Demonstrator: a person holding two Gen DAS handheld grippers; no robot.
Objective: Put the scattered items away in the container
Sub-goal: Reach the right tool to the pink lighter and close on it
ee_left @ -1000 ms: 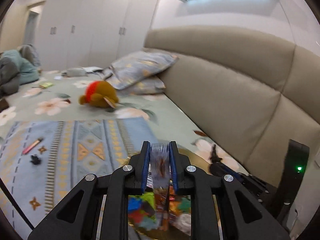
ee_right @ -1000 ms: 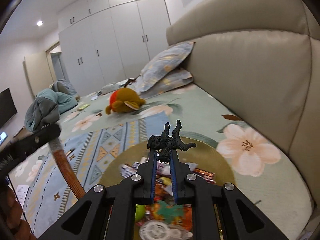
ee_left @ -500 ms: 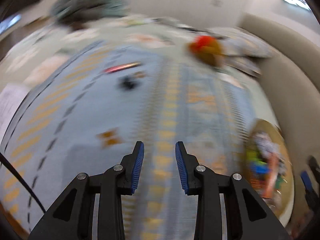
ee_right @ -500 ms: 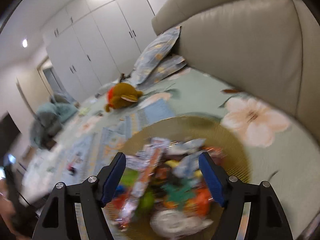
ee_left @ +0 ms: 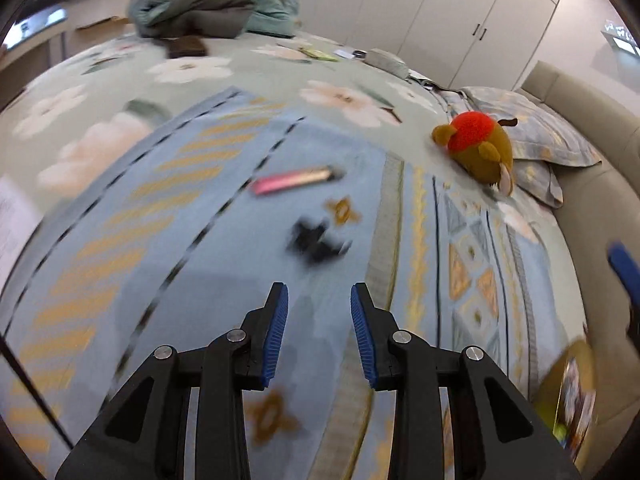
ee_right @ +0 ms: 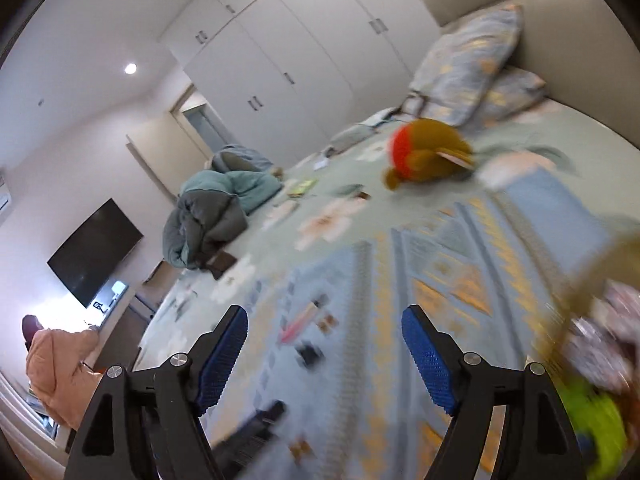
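Now that both loads are dropped, the job turns back to what lies loose on the bed.

From the left wrist view, the left hand-held gripper (ee_left: 319,298) hangs released over the pale blue patterned blanket (ee_left: 168,264), its blue pads apart with nothing between them. A second ago it pinched a clear plastic fork above the gold bowl; now the camera looks out across the blanket. Just ahead of its tips lies a small black toy figure (ee_left: 318,242), blurred, and beyond that a slim pink and gold pen-like stick (ee_left: 296,180). The round gold bowl of bright toys and wrappers (ee_left: 570,392) sits far off at the lower right edge. A brown plush toy with a red cap (ee_left: 478,148) rests near the grey-blue pillows (ee_left: 532,136).

From the right wrist view, the right hand-held gripper (ee_right: 325,354) is spread wide and empty; a second ago it gripped a dark figurine over the bowl. The bowl's rim (ee_right: 592,280) and contents now blur past on the right. The pink stick (ee_right: 298,322) and the black figure (ee_right: 310,354) show between its fingers, further off.

I judge these two remain to be gathered, the black figure likely first for the left one.
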